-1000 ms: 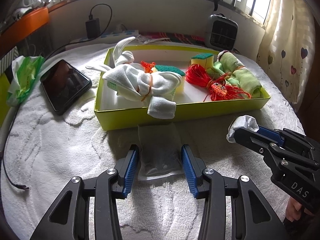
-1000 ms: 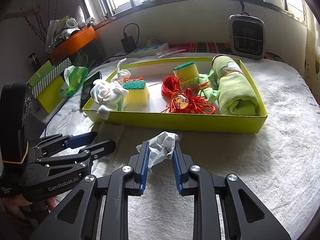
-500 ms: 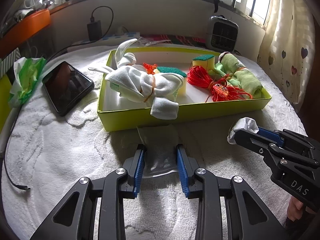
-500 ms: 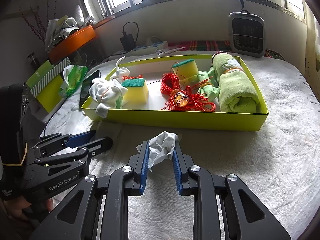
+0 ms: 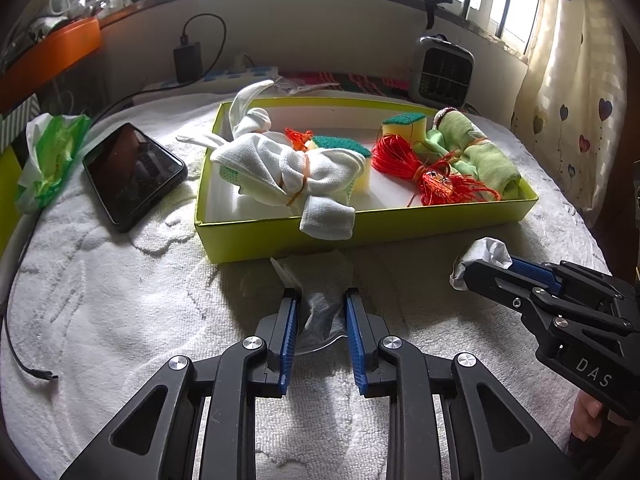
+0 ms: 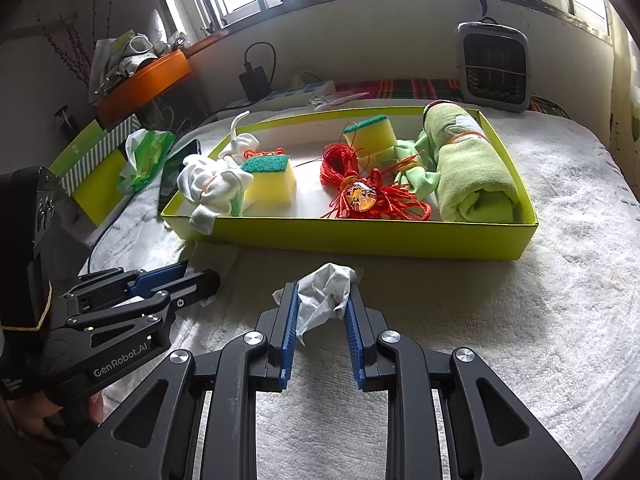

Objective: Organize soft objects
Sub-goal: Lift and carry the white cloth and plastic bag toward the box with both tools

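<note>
- Looking from the left wrist view: the left gripper (image 5: 321,308) is closed on a thin, translucent plastic sleeve (image 5: 320,280) that lies flat on the white towel-covered surface (image 5: 120,300), just in front of the near wall of the yellow-green tray (image 5: 400,232).
- Inside the tray, a knotted white cloth bundle (image 5: 288,172) droops over the near wall at the left end; a red tassel cord (image 5: 432,176) sits in the middle and a rolled green towel (image 5: 484,152) at the right end.
- At the right edge of this view, the right gripper (image 5: 476,264) is clamped on a crumpled white tissue (image 5: 486,252).
- A dark phone (image 5: 132,172) lies beside the tray's left end.
- From the right wrist view: the right gripper (image 6: 322,308) pinches the tissue (image 6: 326,292) between its blue pads, held near the middle of the tray's near wall (image 6: 360,236).
- Two yellow sponges with green tops rest in the tray, one (image 6: 270,184) near the left, one (image 6: 370,134) toward the back.
- The left gripper (image 6: 200,276) appears low at the left.
- Judgement: most soft items are already boxed; the tissue and perhaps the sleeve remain outside.
</note>
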A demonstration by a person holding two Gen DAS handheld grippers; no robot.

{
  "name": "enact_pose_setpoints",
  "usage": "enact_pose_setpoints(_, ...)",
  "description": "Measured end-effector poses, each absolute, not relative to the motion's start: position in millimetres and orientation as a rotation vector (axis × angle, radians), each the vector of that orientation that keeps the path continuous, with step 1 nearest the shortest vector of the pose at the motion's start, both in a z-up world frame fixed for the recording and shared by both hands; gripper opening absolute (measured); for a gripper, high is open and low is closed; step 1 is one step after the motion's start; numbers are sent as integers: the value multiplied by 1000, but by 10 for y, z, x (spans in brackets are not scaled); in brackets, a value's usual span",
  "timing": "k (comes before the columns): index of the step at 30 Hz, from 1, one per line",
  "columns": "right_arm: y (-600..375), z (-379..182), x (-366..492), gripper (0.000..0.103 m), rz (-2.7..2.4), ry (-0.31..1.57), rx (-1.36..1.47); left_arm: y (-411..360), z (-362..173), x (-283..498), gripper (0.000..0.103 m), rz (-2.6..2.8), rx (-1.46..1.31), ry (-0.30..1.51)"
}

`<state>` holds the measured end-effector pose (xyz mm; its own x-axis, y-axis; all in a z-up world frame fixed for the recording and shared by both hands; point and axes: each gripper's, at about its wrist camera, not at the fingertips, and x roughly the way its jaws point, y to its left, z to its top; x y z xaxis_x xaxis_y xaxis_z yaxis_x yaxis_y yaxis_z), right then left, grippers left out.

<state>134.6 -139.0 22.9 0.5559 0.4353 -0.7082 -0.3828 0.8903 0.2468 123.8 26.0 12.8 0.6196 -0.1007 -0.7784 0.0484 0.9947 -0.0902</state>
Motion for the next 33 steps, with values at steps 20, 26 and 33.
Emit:
enact_pose_setpoints(20,-1399,268,1269,24,481,838,66,237,223,1138,17,-121,-73,868)
enact_pose_setpoints(26,-1416,294,1230,24,475,834,76,230,274,1073,17,-133,-76,853)
enact_pose_setpoints(33,-1408,370,1166,24,476,809,78,228,382,1007,17,-147,-71,830)
